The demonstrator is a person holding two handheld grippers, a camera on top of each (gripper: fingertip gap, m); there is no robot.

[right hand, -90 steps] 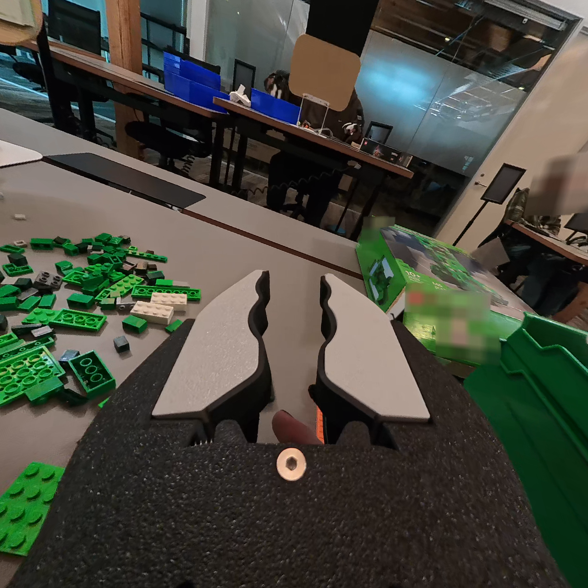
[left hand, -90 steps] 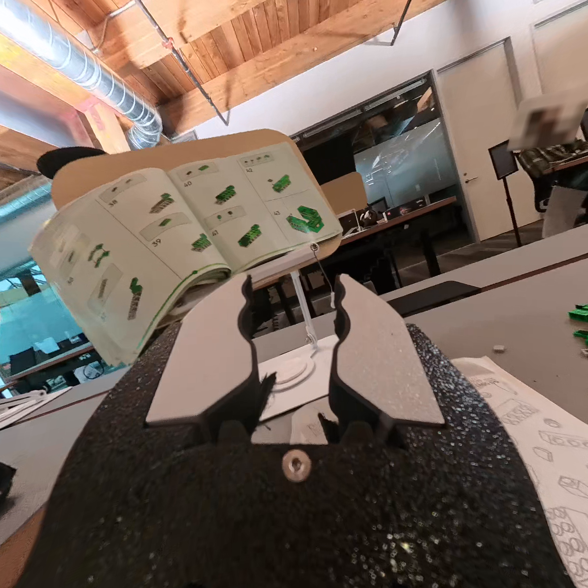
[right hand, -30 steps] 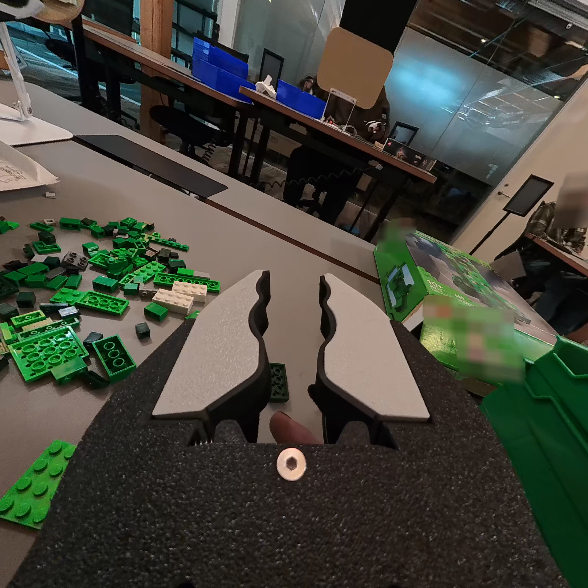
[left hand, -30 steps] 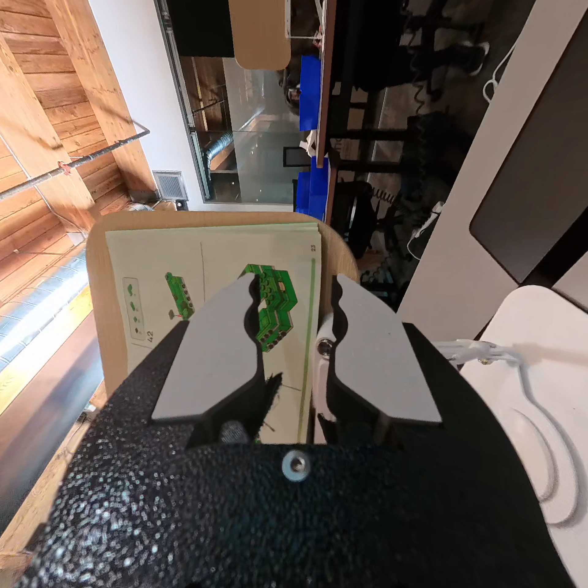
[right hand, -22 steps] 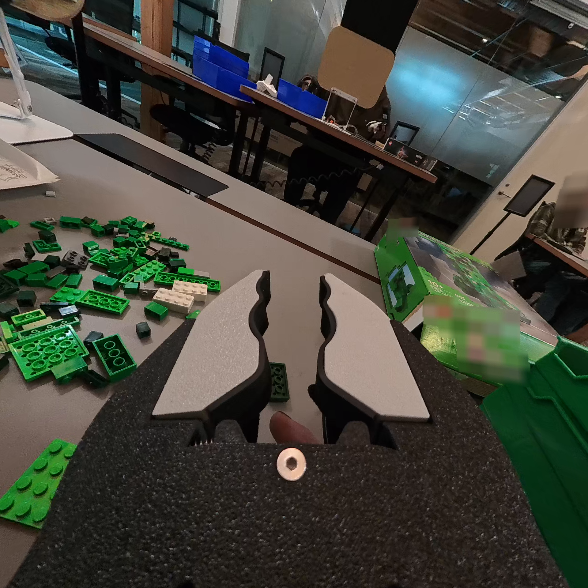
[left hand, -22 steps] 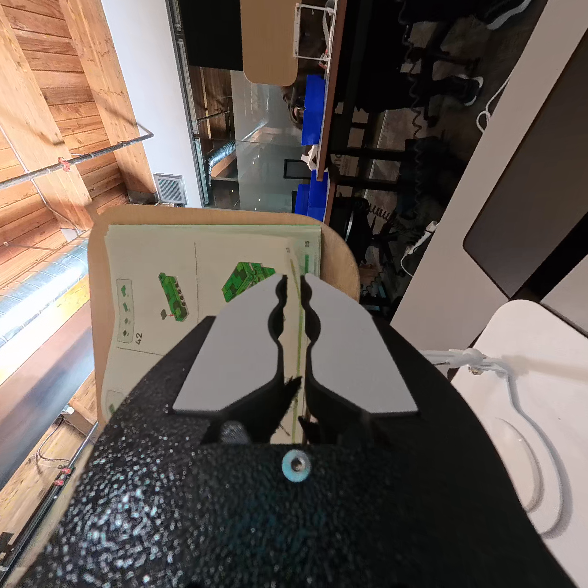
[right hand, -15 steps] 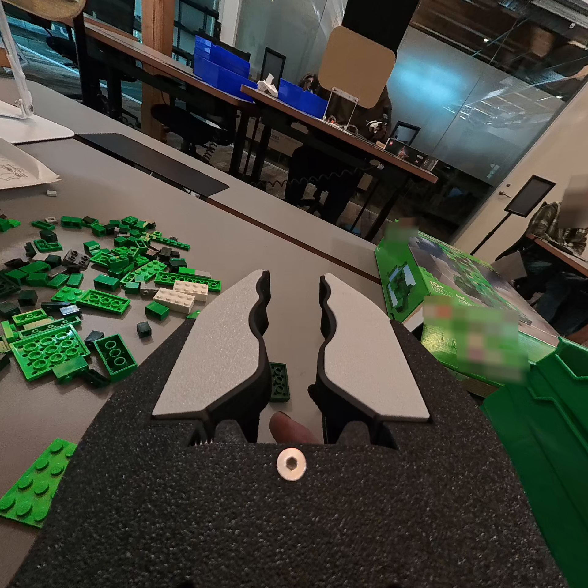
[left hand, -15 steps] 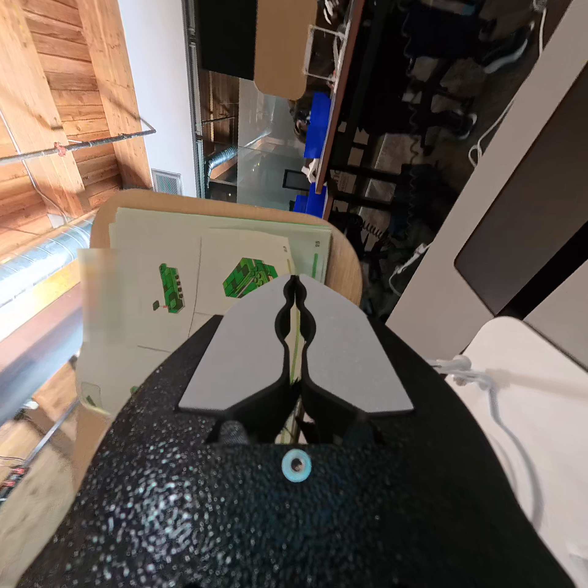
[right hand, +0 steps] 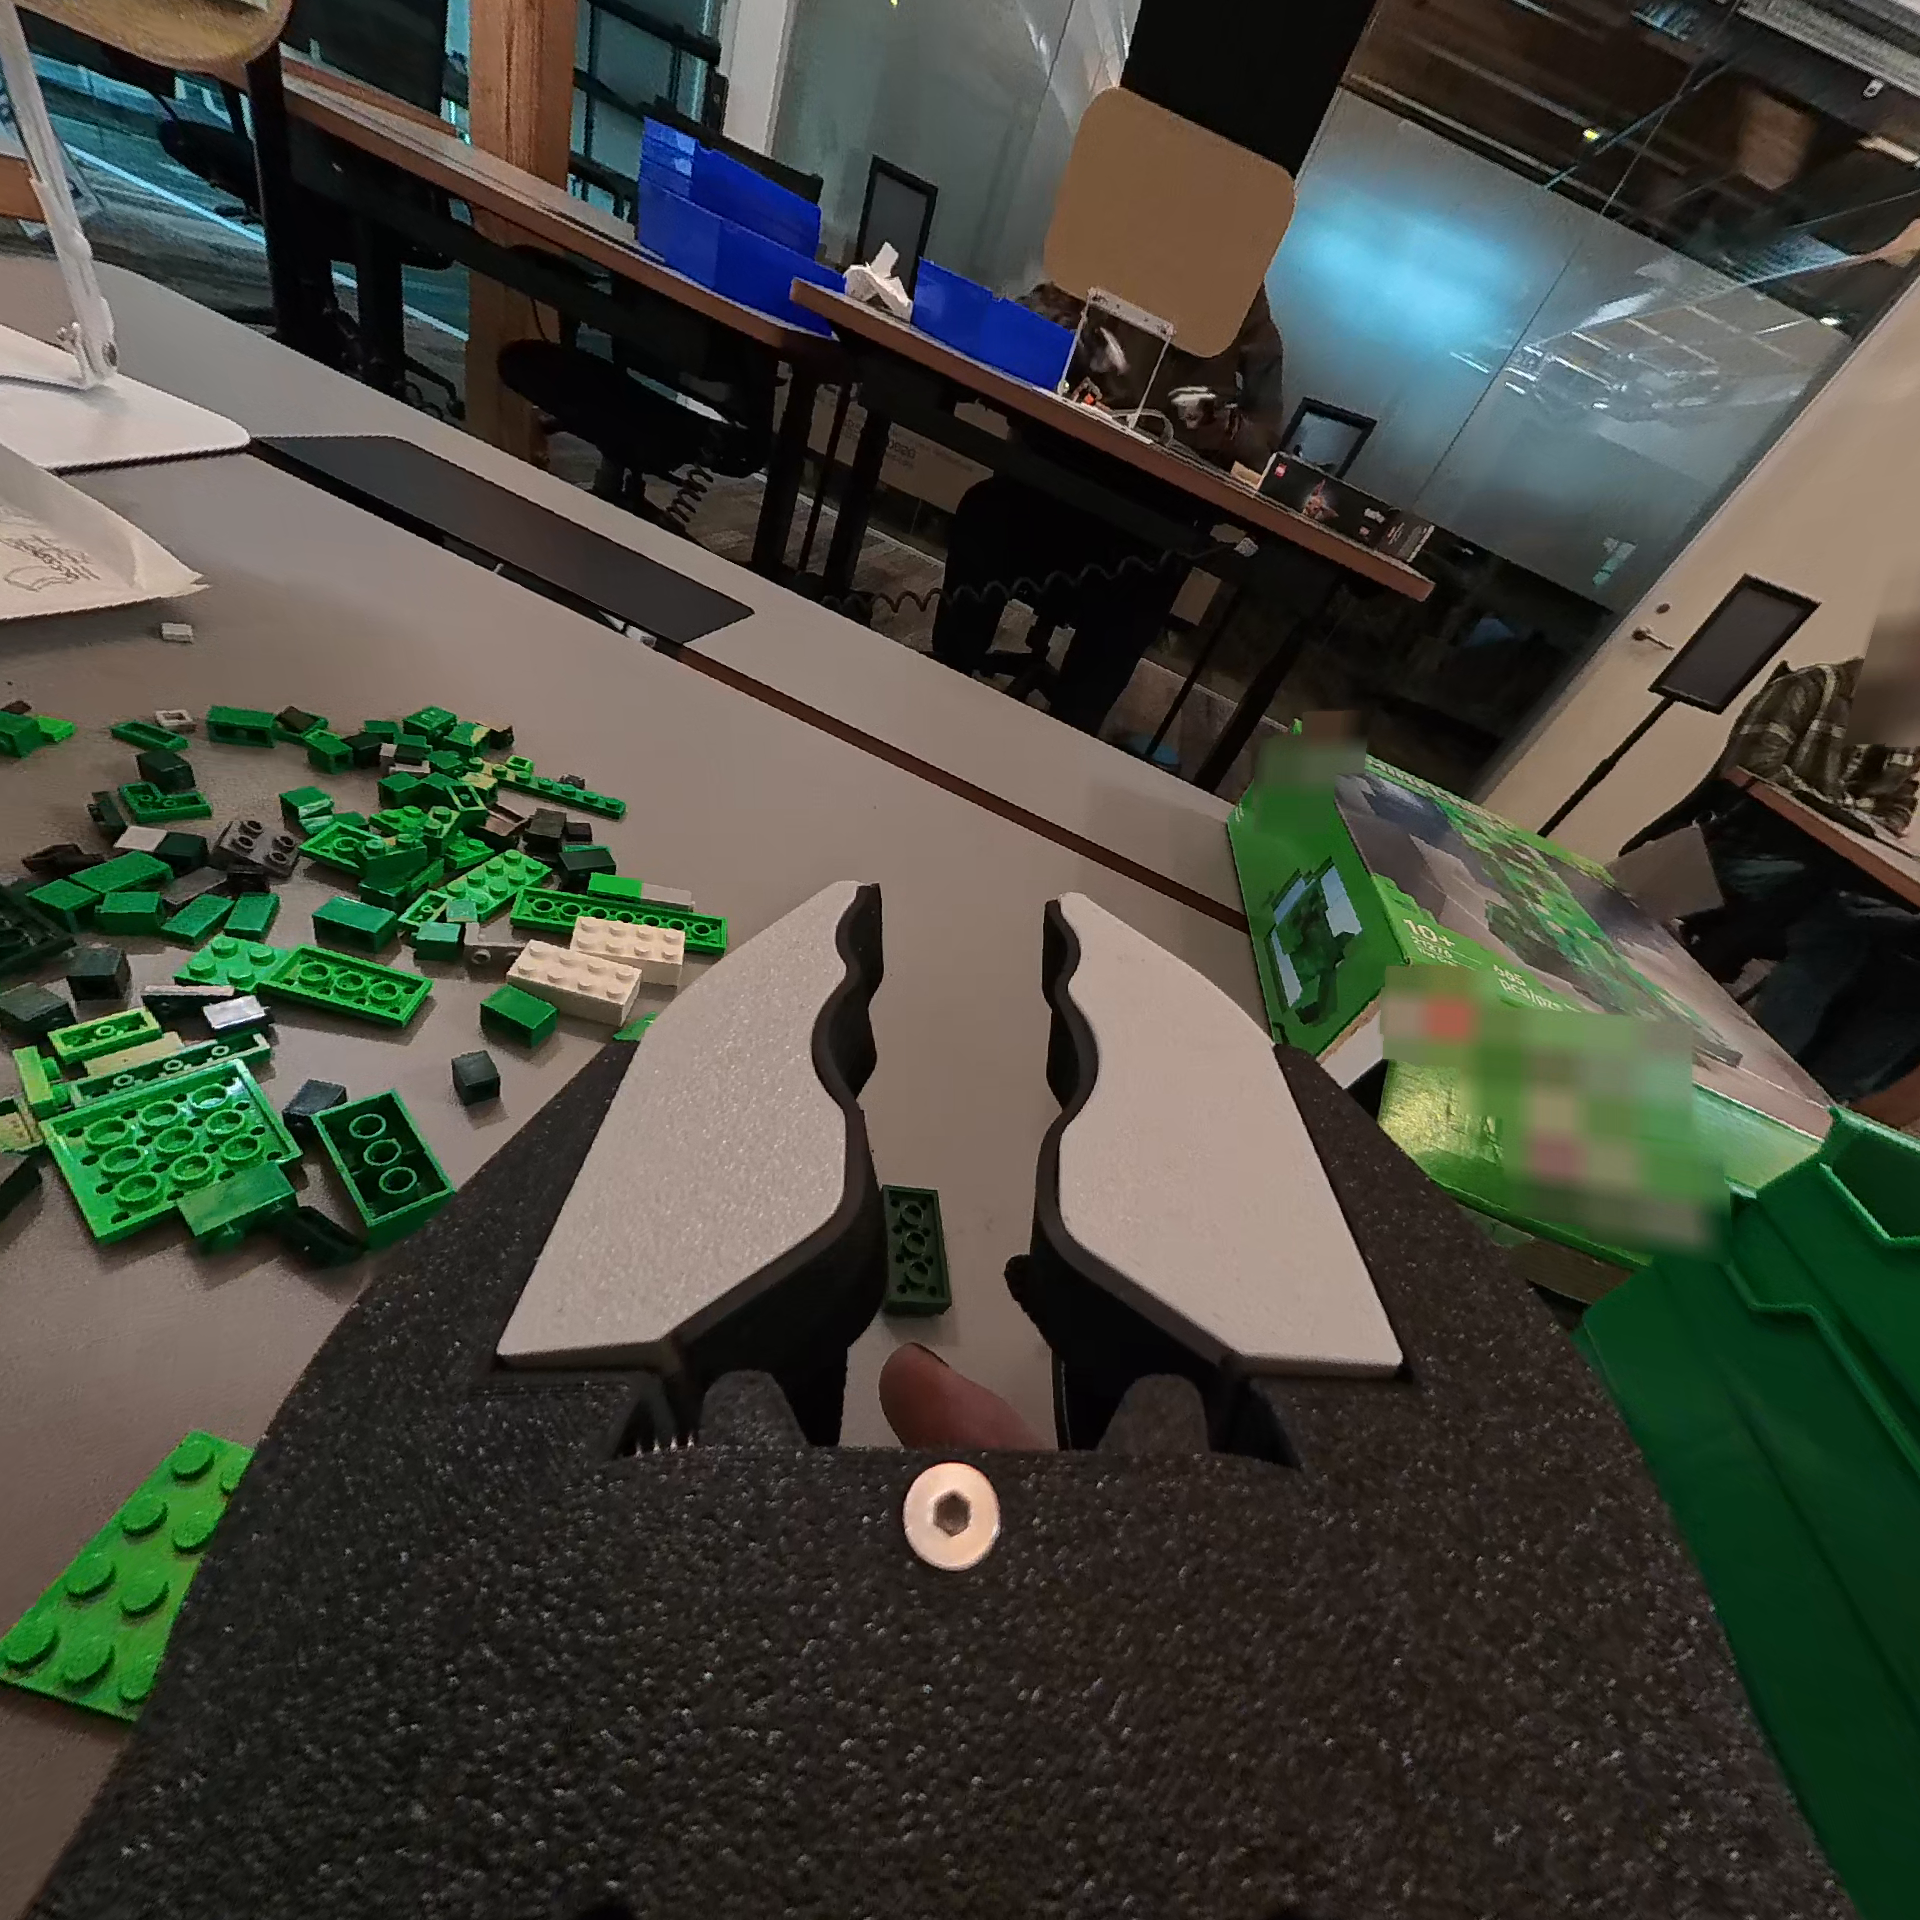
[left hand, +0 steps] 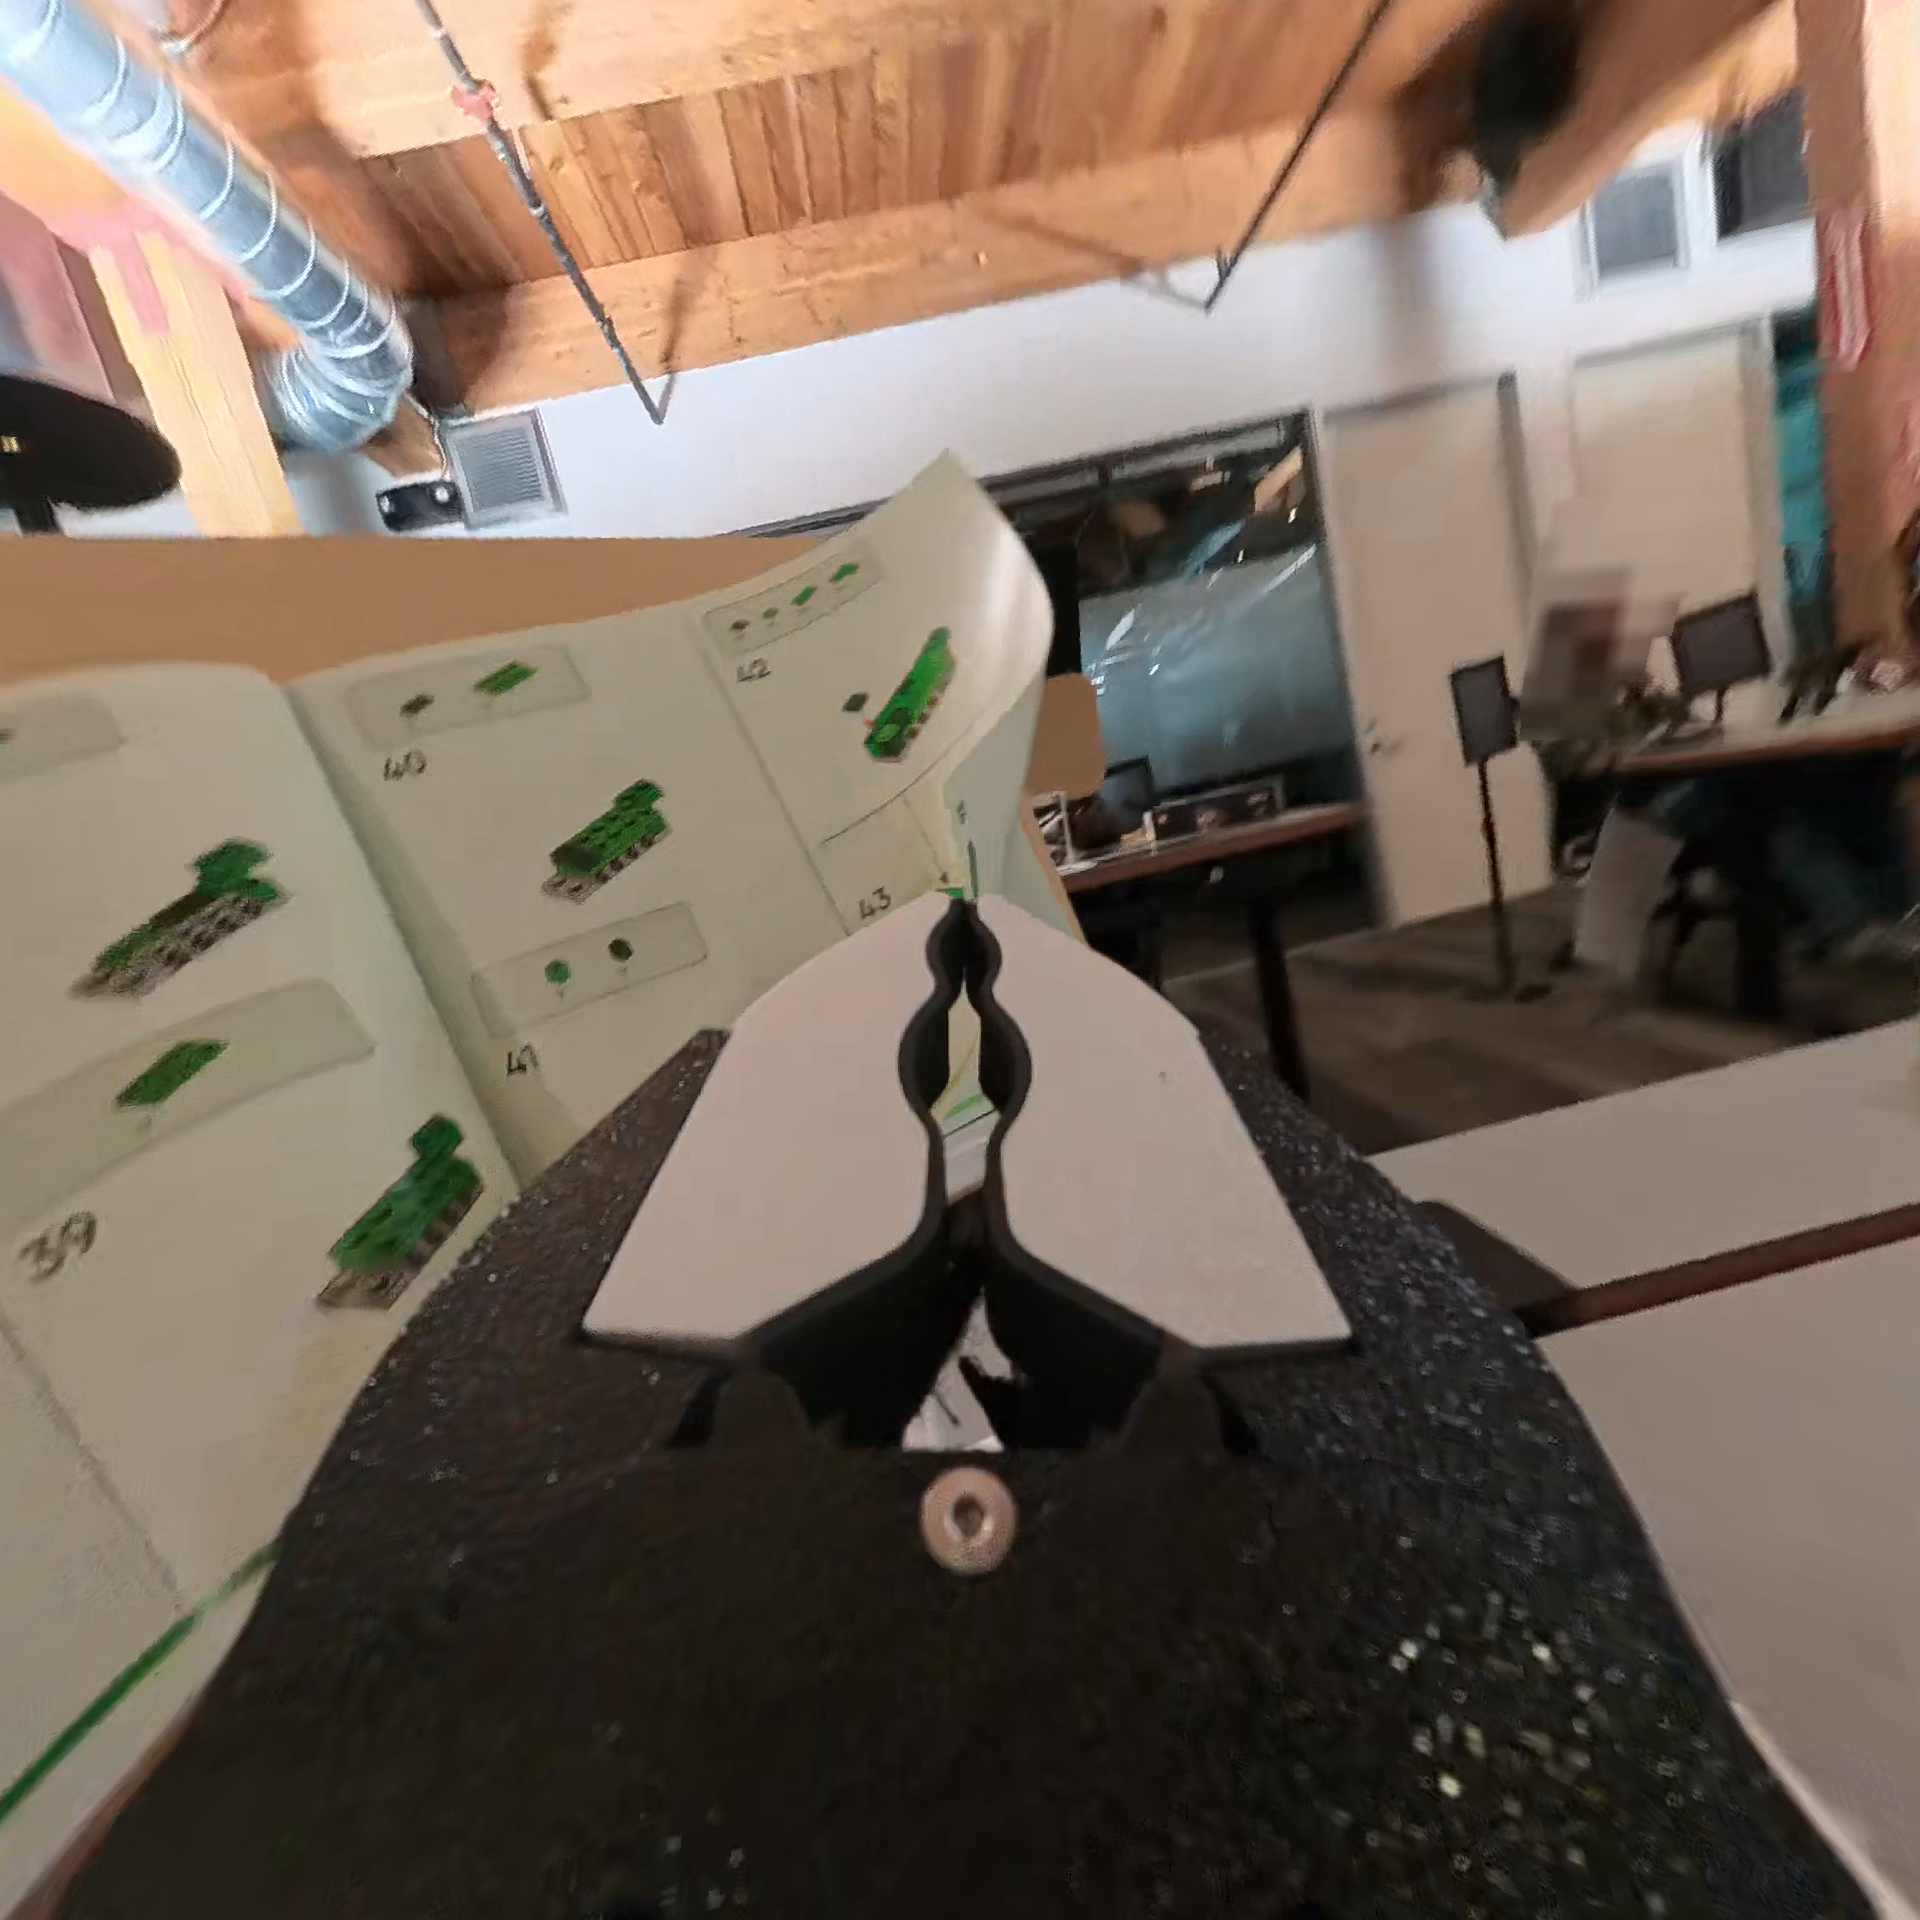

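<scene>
My left gripper (left hand: pixel 961 914) is shut on the right-hand page of an open instruction booklet (left hand: pixel 582 831). The page (left hand: pixel 925 665) curls up and bends toward me from its outer edge. The booklet rests on a tan board (left hand: pixel 312 592) behind it and shows green brick drawings. My right gripper (right hand: pixel 961 904) is open and empty, held low over the grey table (right hand: pixel 914 810). A small dark green plate (right hand: pixel 916 1252) lies on the table between its fingers. A pile of green, white and dark bricks (right hand: pixel 312 914) lies to its left.
A green set box (right hand: pixel 1475 987) stands to the right and a green bin (right hand: pixel 1787 1403) at the near right. A flat green plate (right hand: pixel 104 1600) lies near left. A white stand base (right hand: pixel 104 416) and printed paper (right hand: pixel 62 561) are far left. Desks and seated people are behind. Left tips to right tips: about 50 centimetres.
My left gripper shut on the edge of the booklet's right page, then rolled back upright, pulling the page so it curls. My right gripper has stayed open and almost still.
</scene>
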